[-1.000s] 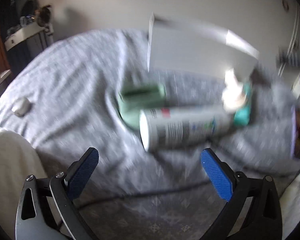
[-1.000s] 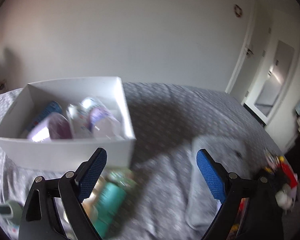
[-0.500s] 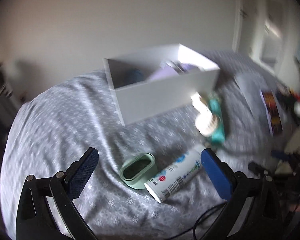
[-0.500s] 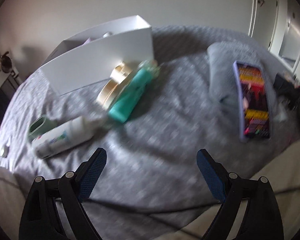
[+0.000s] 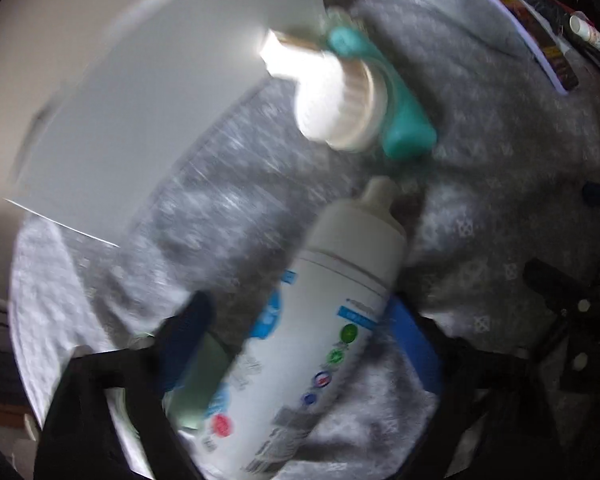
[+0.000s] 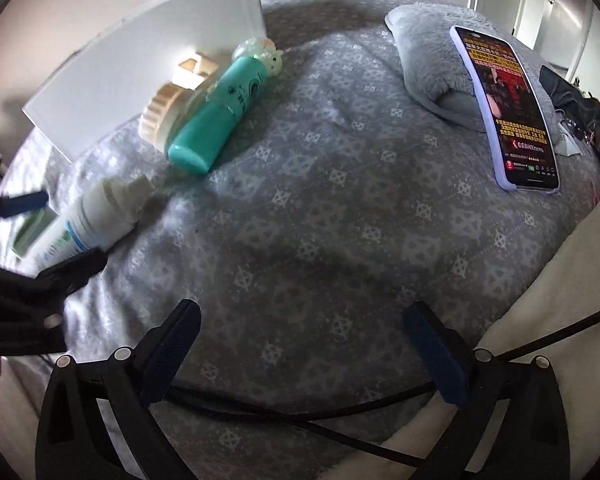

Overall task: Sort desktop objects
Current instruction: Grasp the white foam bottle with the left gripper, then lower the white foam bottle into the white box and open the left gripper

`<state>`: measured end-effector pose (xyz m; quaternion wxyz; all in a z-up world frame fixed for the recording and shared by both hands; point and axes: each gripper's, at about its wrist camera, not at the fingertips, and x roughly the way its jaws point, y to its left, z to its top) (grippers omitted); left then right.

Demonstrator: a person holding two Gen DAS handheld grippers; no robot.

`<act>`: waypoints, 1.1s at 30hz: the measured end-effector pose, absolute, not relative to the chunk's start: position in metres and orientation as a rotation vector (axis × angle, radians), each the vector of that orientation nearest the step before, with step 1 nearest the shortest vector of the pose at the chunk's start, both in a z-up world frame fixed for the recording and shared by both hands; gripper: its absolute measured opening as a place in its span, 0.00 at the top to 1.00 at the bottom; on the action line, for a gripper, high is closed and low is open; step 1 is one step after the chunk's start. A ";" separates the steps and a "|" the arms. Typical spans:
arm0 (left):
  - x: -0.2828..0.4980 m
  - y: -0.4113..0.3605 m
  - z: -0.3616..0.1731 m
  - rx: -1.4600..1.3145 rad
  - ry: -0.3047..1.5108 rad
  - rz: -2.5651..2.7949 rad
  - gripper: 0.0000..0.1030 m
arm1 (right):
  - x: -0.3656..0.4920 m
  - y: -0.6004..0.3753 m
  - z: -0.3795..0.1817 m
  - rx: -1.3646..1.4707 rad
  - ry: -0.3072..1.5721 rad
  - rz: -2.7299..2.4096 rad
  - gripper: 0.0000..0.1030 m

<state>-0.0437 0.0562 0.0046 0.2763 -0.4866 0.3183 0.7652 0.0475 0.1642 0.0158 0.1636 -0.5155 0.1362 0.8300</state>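
Note:
A white spray bottle (image 5: pixel 320 332) with a printed label lies on the grey bedspread between the fingers of my left gripper (image 5: pixel 300 336), whose jaws stand wide on either side of it without closing. It also shows in the right wrist view (image 6: pixel 88 220), with the left gripper (image 6: pixel 40 232) around it. A pale green holder (image 5: pixel 196 384) lies against the bottle. A teal bottle (image 6: pixel 216 120) and a cream round-capped jar (image 6: pixel 164 120) lie beside the white box (image 6: pixel 140 60). My right gripper (image 6: pixel 300 344) is open and empty over bare bedspread.
A phone (image 6: pixel 504 108) with a lit screen rests on a grey fluffy slipper (image 6: pixel 424 60) at the right. A black cable (image 6: pixel 300 400) runs under the right gripper. Dark clutter (image 6: pixel 576 104) sits at the far right. A cream blanket (image 6: pixel 560 292) borders the right edge.
My left gripper has dropped down and forward so its fingers now straddle the white spray bottle. My right gripper has moved closer to the bed surface, still open.

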 end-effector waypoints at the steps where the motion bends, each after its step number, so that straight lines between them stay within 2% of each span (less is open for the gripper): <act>1: -0.044 0.055 0.005 -1.313 0.811 2.077 0.26 | 0.045 0.161 0.013 -1.481 0.357 2.352 0.00; 2: -0.043 0.054 0.005 -1.325 0.772 2.083 0.35 | 0.044 0.157 0.011 -1.486 0.311 2.335 0.00; 4: -0.038 0.053 0.007 -1.336 0.744 2.088 0.42 | 0.045 0.154 0.011 -1.473 0.281 2.328 0.00; 6: -0.033 0.052 0.012 -1.348 0.701 2.095 0.55 | 0.046 0.155 0.012 -1.461 0.297 2.331 0.00; 8: -0.031 0.047 0.020 -1.362 0.596 2.105 0.56 | 0.046 0.155 0.013 -1.461 0.300 2.332 0.00; 11: -0.030 0.034 0.041 -1.367 0.336 2.080 0.57 | 0.046 0.155 0.013 -1.460 0.302 2.332 0.00; 16: -0.039 0.028 0.097 -1.266 0.128 2.090 0.57 | 0.045 0.155 0.012 -1.461 0.300 2.331 0.00; 26: -0.143 0.016 0.231 -0.898 -0.392 2.253 0.58 | 0.045 0.154 0.013 -1.461 0.304 2.332 0.00; 29: -0.175 0.015 0.250 -0.827 -0.481 2.302 0.58 | 0.045 0.154 0.013 -1.460 0.305 2.331 0.00; 33: -0.211 0.026 0.229 -0.862 -0.553 2.368 0.58 | 0.045 0.153 0.013 -1.446 0.317 2.331 0.00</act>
